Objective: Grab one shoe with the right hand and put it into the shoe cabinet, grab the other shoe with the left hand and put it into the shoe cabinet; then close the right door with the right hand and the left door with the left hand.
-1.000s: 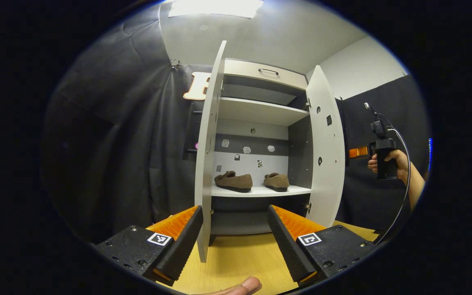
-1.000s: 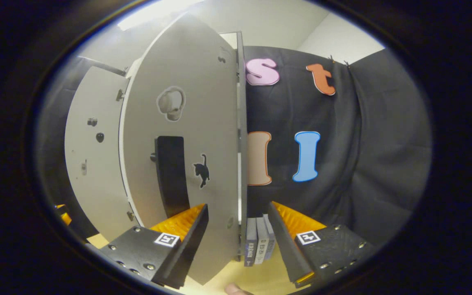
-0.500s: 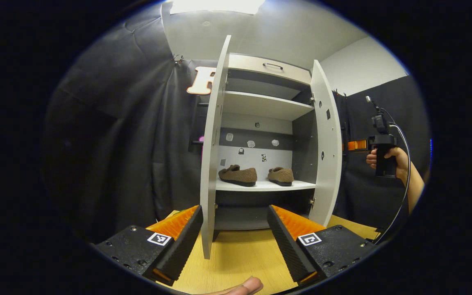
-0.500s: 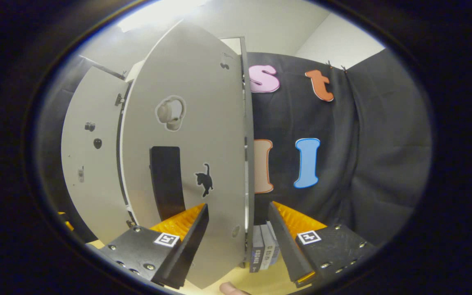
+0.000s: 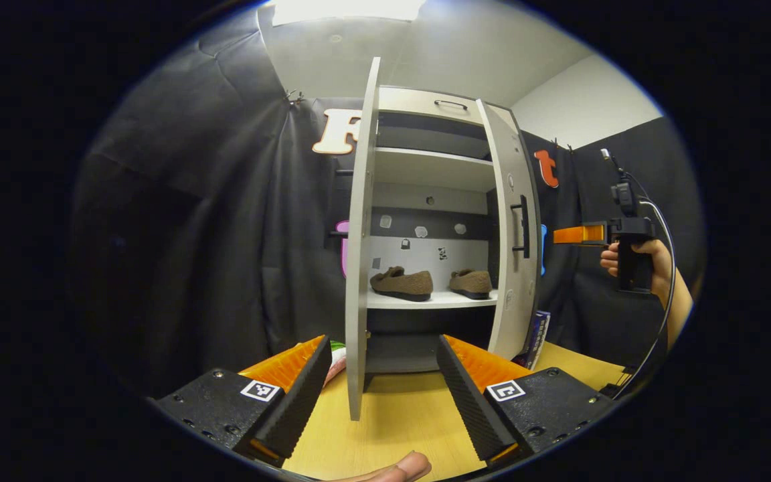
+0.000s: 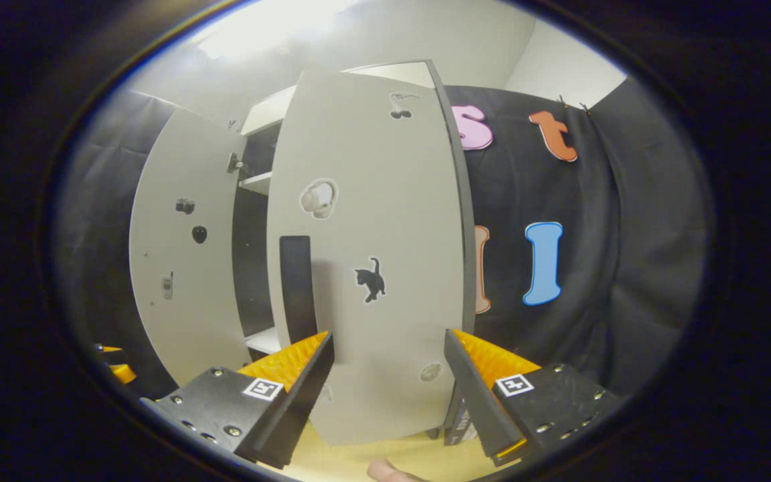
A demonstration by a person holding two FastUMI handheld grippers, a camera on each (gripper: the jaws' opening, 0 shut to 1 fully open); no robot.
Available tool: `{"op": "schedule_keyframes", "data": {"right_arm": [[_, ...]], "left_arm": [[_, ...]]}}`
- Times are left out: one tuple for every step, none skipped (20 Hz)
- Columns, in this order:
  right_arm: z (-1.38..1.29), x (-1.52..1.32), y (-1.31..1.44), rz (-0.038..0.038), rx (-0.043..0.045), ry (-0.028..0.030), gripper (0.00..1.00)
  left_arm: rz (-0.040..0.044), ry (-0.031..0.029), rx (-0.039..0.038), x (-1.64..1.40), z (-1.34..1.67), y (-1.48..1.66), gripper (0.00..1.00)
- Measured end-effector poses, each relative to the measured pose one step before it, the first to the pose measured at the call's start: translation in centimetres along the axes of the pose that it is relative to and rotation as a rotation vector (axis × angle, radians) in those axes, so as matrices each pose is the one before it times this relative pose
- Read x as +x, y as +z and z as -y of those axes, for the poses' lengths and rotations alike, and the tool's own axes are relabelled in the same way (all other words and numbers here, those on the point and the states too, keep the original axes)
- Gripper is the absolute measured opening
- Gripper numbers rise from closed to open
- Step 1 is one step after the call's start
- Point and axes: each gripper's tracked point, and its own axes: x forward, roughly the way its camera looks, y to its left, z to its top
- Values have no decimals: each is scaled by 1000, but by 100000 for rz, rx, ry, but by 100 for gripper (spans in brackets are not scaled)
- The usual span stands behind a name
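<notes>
Right grey cabinet door with black bar handle [image 5: 516, 234] had swung partway shut vs 1 s ago, outer face now toward right tool [image 6: 389, 395]; contact w/ door unclear, prob. pushing. Both tools' jaws apart, holding nothing. Two brown fuzzy slippers [image 5: 401, 283] [image 5: 471, 282] sat on white cabinet shelf [image 5: 425, 302]. Left grey door [image 5: 359, 254] was wide open, edge-on between left tool [image 5: 383, 385] fingers. Shoes done; doors remained.
</notes>
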Motion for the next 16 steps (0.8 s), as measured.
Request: {"op": "schedule_keyframes", "data": {"right_arm": [[113, -425, -57, 160, 740, 145, 96], [77, -453, -70, 175, 385, 193, 96], [113, -357, -174, 95, -87, 3, 96], [301, -393, -122, 105, -148, 62, 99], [190, -384, -219, 164, -45, -281, 99], [420, -460, -124, 128, 271, -547, 96], [-10, -327, -114, -39, 676, 149, 99], [58, -361, -196, 99, 761, 113, 96], [29, -425, 2, 529, 371, 220, 96], [-234, -365, 83, 890, -77, 907, 96], [-186, 70, -186, 390, -255, 965, 99], [-67, -302, -387, -638, -582, 4, 96], [78, -297, -464, -512, -442, -85, 96], [-172, -405, -266, 92, 580, 552, 99], [-491, -447, -247, -57, 658, 769, 99], [-373, -332, -175, 218, 528, 667, 96]], "left_arm": [[-895, 325, -812, 398, -261, -155, 94], [-425, 170, -820, 215, -401, 10, 96], [-214, 740, -568, 211, -524, 53, 96], [153, 1245, -552, 287, -677, 126, 96], [313, 1375, -539, 221, -734, 273, 96], [48, 1312, -180, 222, -779, 178, 96], [-811, 1266, 207, 226, -834, 113, 96], [-1012, 868, 71, 251, -690, 153, 96], [-1059, 654, -34, 253, -588, 161, 94], [913, 534, -157, 301, -568, 695, 96], [775, 541, 171, 234, -592, 624, 96], [990, 703, 871, 257, -679, 687, 96], [508, 1612, 991, 217, -740, 457, 96], [850, 2119, 1212, 527, -1186, 842, 96], [1004, 1767, 652, 688, -1057, 924, 94], [778, 1332, -2, 898, -809, 755, 94]]}}
